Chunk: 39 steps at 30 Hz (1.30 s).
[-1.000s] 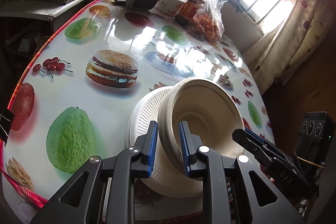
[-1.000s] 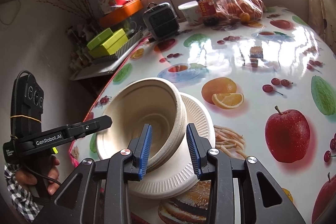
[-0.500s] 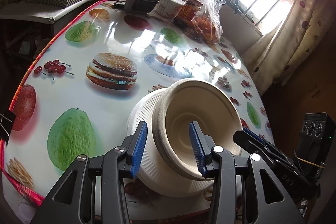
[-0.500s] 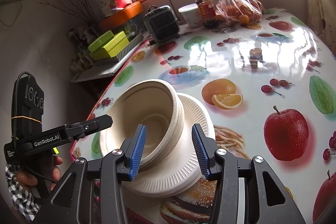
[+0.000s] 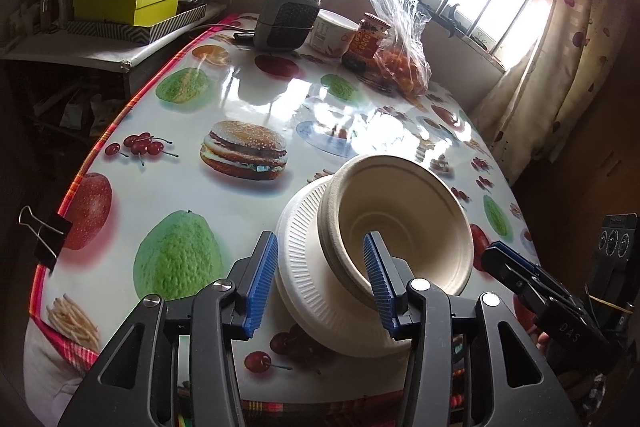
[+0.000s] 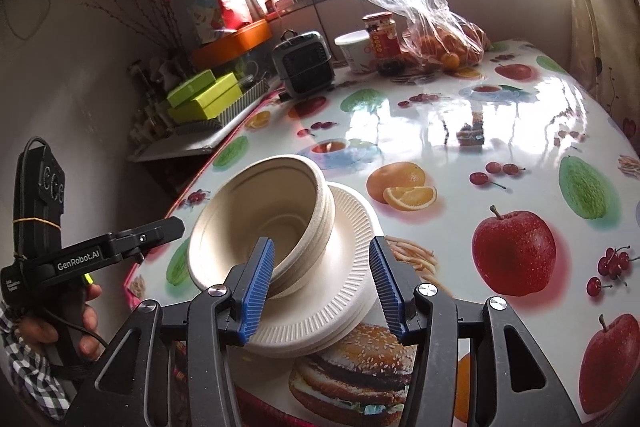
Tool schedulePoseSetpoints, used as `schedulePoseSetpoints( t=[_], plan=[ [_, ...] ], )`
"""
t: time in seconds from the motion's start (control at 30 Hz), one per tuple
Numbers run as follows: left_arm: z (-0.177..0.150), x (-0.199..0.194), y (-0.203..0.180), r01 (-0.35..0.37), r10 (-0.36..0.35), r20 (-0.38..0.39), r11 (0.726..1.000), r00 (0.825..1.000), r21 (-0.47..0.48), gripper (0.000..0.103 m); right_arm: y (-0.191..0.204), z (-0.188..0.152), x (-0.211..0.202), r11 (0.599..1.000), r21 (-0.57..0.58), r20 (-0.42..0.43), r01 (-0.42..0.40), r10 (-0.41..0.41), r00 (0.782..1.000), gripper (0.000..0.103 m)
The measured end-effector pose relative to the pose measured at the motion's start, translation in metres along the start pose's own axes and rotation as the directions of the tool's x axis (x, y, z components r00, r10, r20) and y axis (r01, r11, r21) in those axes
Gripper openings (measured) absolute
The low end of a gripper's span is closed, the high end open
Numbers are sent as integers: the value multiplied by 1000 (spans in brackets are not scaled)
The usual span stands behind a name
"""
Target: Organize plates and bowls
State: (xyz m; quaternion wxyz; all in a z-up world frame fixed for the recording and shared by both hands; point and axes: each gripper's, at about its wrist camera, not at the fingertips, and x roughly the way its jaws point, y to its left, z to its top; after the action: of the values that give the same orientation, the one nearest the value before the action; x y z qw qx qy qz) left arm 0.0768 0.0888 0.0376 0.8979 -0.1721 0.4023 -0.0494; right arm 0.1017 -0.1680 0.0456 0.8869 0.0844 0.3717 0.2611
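The stack of bowls sits nested on the stack of plates near the table's front edge; both grippers flank it from opposite sides. The left gripper has just been opening, its 2 pads clear of the bowl rim between them; the right gripper likewise, unclamped. The stack lies straight ahead of each, equally near, bowls tilted slightly.

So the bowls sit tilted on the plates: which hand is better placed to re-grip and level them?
Probably right. Left gripper and right gripper have just been opening, pads clear; the wall of the bowls sits more centrally between the right's fingers.
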Motion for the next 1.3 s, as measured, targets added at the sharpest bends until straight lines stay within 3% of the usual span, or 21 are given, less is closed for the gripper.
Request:
schedulePoseSetpoints(
  t=[0.37, 0.7, 0.93, 1.3],
  plan=[
    [-34, -15, 2, -147, 138, 84, 982, 987, 122, 46, 1, -34, -17, 994, -74, 40, 84, -81, 996, 53],
    [-65, -4, 3, -169, 162, 53, 971, 985, 167, 46, 1, -62, -18, 987, -105, 22, 122, -121, 992, 56],
    [-68, -16, -8, -175, 160, 90, 967, 983, 187, 46, 12, -63, -26, 986, -123, 45, 116, -112, 993, 56],
    [-79, -26, -22, -240, 222, 114, 952, 968, 190, 46, 25, -69, -29, 983, -132, 40, 127, -122, 992, 63]
  ],
)
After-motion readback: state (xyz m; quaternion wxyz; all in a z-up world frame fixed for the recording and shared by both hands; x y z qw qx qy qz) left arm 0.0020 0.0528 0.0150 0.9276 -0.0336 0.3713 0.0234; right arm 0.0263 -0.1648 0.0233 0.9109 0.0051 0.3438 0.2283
